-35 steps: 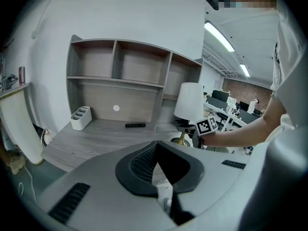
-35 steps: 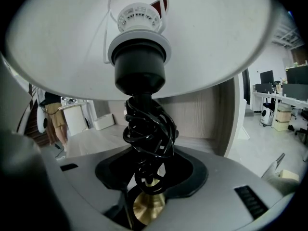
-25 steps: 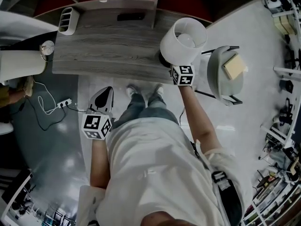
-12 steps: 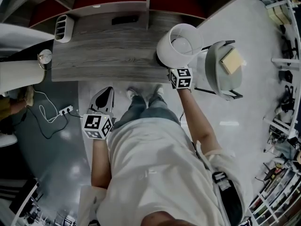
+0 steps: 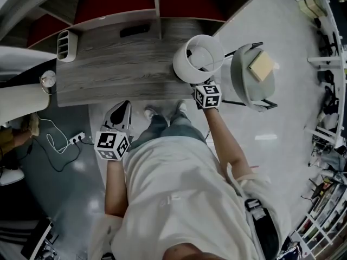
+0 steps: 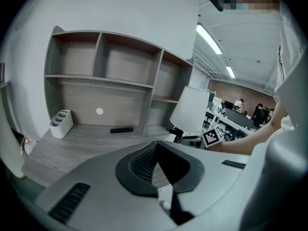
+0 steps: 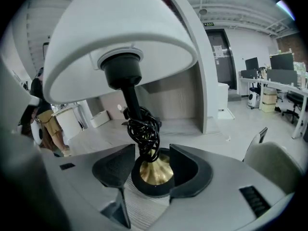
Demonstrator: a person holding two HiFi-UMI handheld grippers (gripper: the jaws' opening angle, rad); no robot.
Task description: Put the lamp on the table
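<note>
Closest to the body, by the left hip: left tool (image 5: 119, 110), pressed together with nothing in it, pointing at the floor short of the bench (image 5: 119, 64). Idle, by the look of it.

Further out, at the reach of the right arm: right tool (image 7: 153, 165), clamped on the lamp (image 7: 126, 66) low down, one jaw on each side of the black base (image 7: 155, 174) with its brass cone. Black cord (image 7: 143, 129) bundled round the stem just above. Wood grain showing right under the base, so either resting on the bench's right front corner or just above it; cannot tell which.

Changed over the last second: shade (image 5: 183, 64) shifted inward, from hanging largely over the floor beside the bench to sitting mostly over the wood. Reads as carrying nearly done. Left to do, probably: settling the base flat, spreading the jaws, backing away without snagging the cord.

Beyond, to the right: chair (image 5: 252, 85), apart from the lamp. At the back of the bench: white holder (image 5: 63, 38) and small black bar (image 5: 135, 30), both well apart from the lamp, then the shelves (image 6: 106, 66).
</note>
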